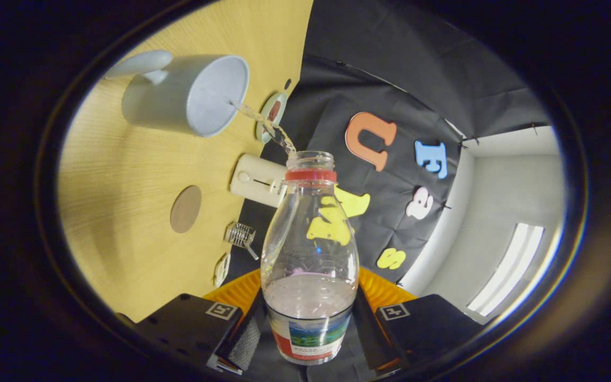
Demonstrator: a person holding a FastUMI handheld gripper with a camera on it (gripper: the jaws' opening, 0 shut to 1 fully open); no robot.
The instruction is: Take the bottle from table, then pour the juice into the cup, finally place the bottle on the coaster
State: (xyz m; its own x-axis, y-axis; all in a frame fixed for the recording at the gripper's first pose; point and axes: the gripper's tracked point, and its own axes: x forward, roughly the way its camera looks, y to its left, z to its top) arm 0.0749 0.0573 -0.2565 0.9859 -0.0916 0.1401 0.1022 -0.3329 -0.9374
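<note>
Gripper (pixel 308 323) clamped on the bottle (pixel 310 249), a finger pressing each side down near the label, so closed only as far as the bottle's width. Bottle tipped hard over toward the table (pixel 125 175), mouth aimed at the cup (pixel 189 95). Thin stream of juice (pixel 263 123) leaving the neck and landing just inside the cup's rim. Still some liquid pooled at the bottle's base end, so probably not done pouring yet. Best bet: hold the tilt steady, no jerking, and keep the mouth lined up with the cup opening since that stream is cutting it close to the rim. Round brown coaster (pixel 185 208) sitting on the table well apart from the cup, ready for later.
</note>
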